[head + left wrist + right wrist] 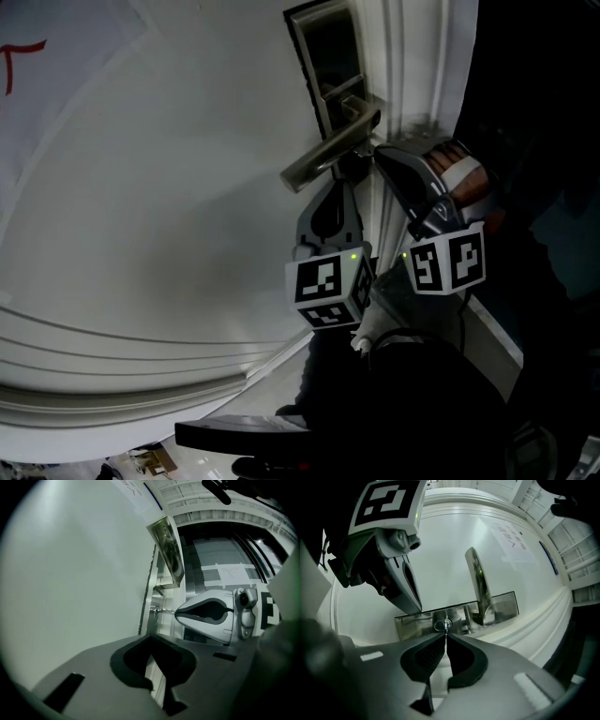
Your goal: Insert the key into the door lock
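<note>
Head view: against a white door (pixel 141 187), the left gripper (pixel 345 178) and right gripper (pixel 377 155) reach in beneath a silver metal lever handle (pixel 328 155).

Left gripper view: its jaws are pressed together on nothing. Beyond them, the right gripper holds a small silver key (pixel 164 611) to the door.

Right gripper view: its jaws pinch the key, which sits at the round keyhole of the silver rectangular lock plate (pixel 506 603).

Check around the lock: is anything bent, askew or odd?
Nothing stands out. The key lines up straight at the lock, pinched in the right gripper's shut jaws. The left gripper is shut and empty, close by.
</note>
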The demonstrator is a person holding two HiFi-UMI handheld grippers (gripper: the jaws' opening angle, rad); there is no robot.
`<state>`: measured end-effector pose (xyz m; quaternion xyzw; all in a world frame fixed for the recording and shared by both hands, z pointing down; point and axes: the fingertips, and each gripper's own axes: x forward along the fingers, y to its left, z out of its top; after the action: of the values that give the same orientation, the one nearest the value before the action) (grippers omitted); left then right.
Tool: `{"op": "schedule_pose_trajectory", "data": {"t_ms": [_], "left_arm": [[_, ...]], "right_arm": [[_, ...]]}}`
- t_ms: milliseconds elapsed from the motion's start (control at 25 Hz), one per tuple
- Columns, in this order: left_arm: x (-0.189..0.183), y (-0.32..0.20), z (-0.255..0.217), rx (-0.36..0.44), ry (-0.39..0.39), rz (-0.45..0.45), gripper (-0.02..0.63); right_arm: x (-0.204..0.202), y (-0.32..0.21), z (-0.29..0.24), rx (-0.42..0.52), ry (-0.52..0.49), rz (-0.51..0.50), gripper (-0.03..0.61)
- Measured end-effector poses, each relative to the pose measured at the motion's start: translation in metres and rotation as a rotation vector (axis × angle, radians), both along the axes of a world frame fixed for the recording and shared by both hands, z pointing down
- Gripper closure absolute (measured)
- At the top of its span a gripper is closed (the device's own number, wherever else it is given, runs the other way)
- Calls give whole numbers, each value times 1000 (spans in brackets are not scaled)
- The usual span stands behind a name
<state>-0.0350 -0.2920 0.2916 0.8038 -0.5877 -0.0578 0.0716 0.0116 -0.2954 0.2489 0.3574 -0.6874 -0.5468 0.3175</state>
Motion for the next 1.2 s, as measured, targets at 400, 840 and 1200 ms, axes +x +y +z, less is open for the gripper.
{"op": "schedule_pose_trajectory", "data": {"t_ms": [400, 840, 1200], "left_arm": [[11, 1, 2, 28, -19, -3, 612], [17, 6, 2, 27, -36, 2, 612], [14, 8, -1, 35, -39, -5, 612]], "right_arm": [[61, -1, -25, -286, -879, 54, 577], [71, 8, -20, -438, -1127, -8, 578], [67, 10, -20, -449, -1110, -19, 578]]}}
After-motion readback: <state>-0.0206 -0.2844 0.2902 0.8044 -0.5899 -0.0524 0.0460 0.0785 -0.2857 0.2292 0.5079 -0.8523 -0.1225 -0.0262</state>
